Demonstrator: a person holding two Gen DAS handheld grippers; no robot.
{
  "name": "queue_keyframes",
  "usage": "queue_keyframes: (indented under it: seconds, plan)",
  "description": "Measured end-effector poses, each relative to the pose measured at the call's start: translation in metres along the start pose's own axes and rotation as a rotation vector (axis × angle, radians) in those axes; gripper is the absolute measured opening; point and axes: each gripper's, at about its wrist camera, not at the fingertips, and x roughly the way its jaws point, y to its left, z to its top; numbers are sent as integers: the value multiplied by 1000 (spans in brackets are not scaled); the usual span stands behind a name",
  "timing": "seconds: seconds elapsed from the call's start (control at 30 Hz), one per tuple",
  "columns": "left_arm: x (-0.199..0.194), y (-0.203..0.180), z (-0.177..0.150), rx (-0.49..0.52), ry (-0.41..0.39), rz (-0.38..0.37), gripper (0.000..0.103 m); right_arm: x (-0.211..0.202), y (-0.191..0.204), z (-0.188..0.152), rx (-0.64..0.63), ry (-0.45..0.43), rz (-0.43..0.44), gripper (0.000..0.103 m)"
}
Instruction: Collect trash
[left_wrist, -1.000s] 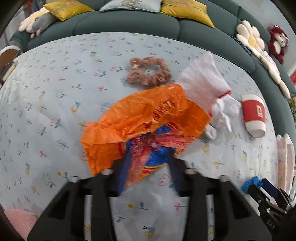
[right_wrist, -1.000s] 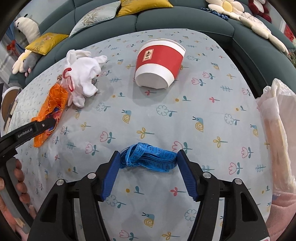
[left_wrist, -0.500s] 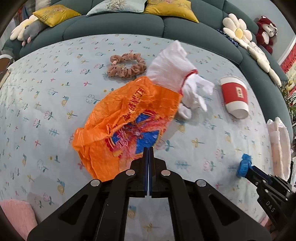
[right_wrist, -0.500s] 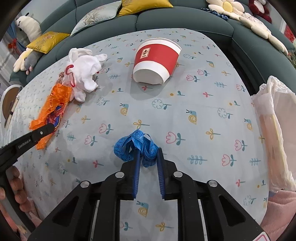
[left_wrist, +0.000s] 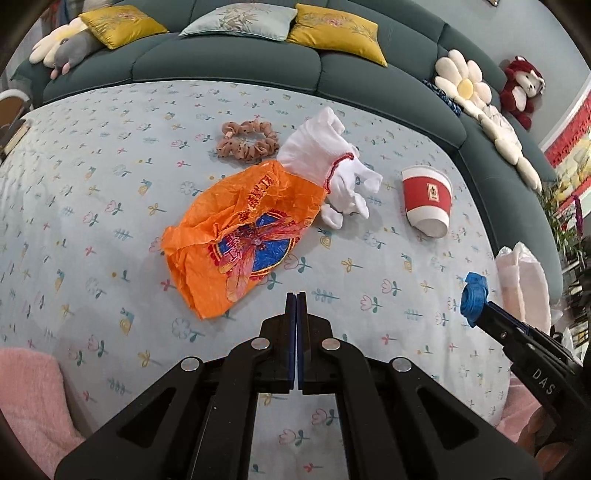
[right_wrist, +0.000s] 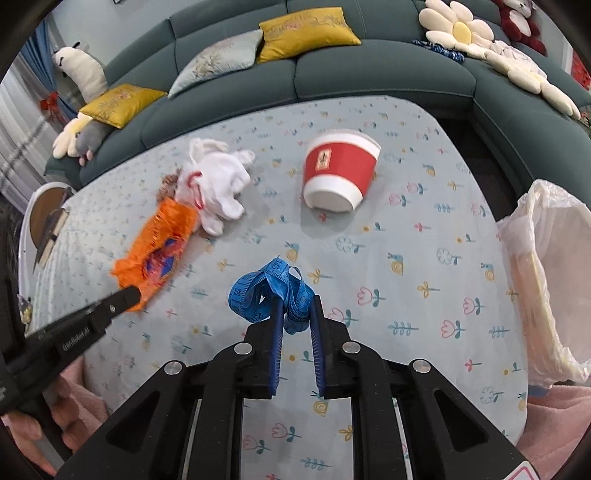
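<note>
Tape (right_wrist: 271, 291) now lifted off table (right_wrist: 406, 229), pinched by right hand-held gripper (right_wrist: 295, 314); bin bag (right_wrist: 546, 280) at right. Left hand-held gripper (left_wrist: 296, 306) clenched empty, wrapper (left_wrist: 240, 236) missed, still on table.

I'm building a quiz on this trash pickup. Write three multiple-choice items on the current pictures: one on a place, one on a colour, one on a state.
1. Where is the white bin bag?
A. At the table's right edge
B. On the sofa
C. Under the cup

2. What colour is the measuring tape?
A. Yellow
B. Blue
C. Green

3. How does the paper cup stand?
A. Upright
B. Crushed flat
C. Tipped on its side

Answers:
1. A, it hangs open beside the table's right edge.
2. B, blue loops sit pinched in the right gripper.
3. C, its base faces the right wrist camera.
</note>
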Motion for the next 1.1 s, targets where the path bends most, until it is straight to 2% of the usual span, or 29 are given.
queue_keyframes:
  seconds: [0.17, 0.2, 0.3, 0.33, 0.53, 0.67, 0.77, 0.8, 0.93, 1.1]
  plan:
    - [-3, 14, 15, -33, -13, 20, 1, -8, -2, 3, -2, -14, 12, 14]
    - [-1, 17, 18, -37, -14, 29, 5, -8, -2, 3, -3, -15, 11, 14]
    - [11, 30, 29, -58, -4, 67, 34, -7, -5, 5, 4, -13, 13, 14]
    - [15, 34, 31, -63, 0, 79, 38, -7, -5, 5, 8, -11, 15, 14]
    - [50, 46, 42, -42, 42, 119, 39, 1, -4, 10, 12, -1, 14, 14]
    - [67, 50, 42, -39, 69, 122, 37, 7, -1, 15, 8, 8, 13, 14]
    - [68, 49, 42, -28, 57, 125, 17, 12, 2, 16, 6, 14, 14, 14]
    - [68, 50, 42, -31, 63, 112, 2, 13, 3, 16, 5, 16, 15, 14]
    - [67, 47, 36, -33, 70, 89, 0, 16, 7, 14, 6, 22, 22, 14]
    - [60, 23, 21, -8, 83, 72, 0, 14, 7, 6, 6, 25, 30, 14]
